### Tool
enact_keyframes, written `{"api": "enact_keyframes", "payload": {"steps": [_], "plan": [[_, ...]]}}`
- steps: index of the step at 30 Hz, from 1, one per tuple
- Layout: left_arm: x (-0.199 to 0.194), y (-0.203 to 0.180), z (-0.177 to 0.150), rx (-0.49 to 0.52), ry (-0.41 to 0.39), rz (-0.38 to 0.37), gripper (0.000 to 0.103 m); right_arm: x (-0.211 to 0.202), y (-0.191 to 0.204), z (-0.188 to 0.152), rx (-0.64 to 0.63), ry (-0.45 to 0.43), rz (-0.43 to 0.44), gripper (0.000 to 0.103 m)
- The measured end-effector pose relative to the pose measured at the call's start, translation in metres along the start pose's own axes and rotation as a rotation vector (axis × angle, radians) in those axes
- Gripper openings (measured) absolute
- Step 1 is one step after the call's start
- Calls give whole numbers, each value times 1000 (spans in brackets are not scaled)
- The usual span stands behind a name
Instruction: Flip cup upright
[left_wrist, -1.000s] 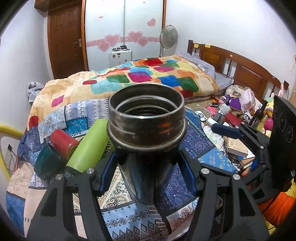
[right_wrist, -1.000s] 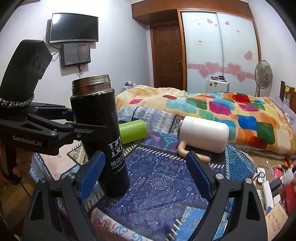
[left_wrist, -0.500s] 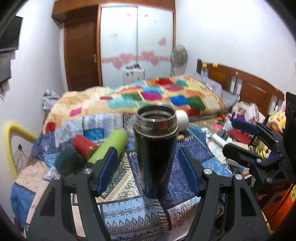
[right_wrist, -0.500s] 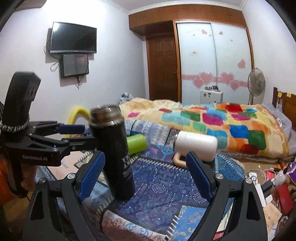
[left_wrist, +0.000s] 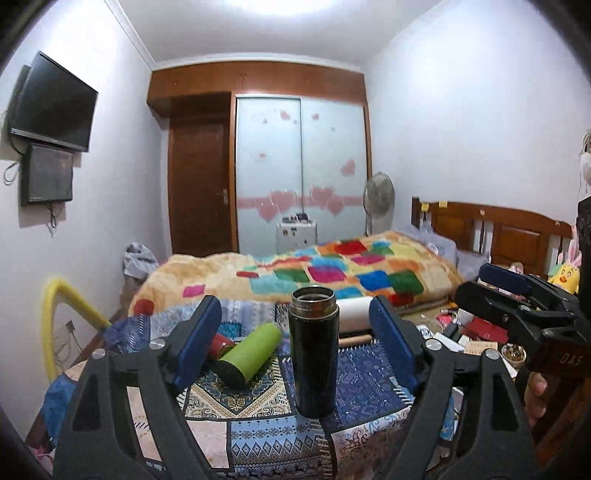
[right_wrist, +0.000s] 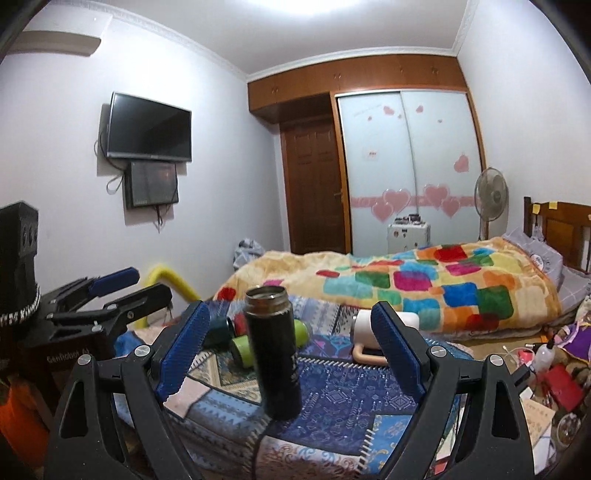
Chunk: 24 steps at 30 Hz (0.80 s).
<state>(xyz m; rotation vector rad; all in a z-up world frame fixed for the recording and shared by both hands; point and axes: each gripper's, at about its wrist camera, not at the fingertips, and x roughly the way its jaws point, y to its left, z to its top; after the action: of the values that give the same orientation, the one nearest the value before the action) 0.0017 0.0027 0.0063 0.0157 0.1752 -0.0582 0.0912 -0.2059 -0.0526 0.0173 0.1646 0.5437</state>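
Observation:
A tall black flask cup stands upright, mouth up, on the patterned blue cloth of a small table; it also shows in the right wrist view. My left gripper is open and pulled back, its jaws wide on either side of the cup without touching it. My right gripper is open and empty, also back from the cup. Each gripper shows in the other's view: the right one at the right edge, the left one at the left edge.
A green cup, a red cup and a white mug with a tan handle lie on their sides behind the black cup. A dark teal cup lies at the left. A bed is beyond; clutter covers the floor at the right.
My left gripper let go of the black cup, opened and drew back and up. The cup stays standing upright. My right gripper also drew back.

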Motion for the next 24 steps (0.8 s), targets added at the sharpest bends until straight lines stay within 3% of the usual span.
{"api": "enact_keyframes", "payload": {"steps": [4,8,13,24], "plan": [[-12,-2,-4,-7,-36,17,91,-9,8,-1,-11,-31,-34,88],[-19,-3,-8,-17,-57,36,100,-14,11,-4,-13,-53,-66,103],[-23,-4,-13,-12,-66,51,103,-19,17,-6,-38,-72,-109,103],[-29,-5,-18,-19,-65,56,103,-25,17,-8,-28,-76,-114,103]]}}
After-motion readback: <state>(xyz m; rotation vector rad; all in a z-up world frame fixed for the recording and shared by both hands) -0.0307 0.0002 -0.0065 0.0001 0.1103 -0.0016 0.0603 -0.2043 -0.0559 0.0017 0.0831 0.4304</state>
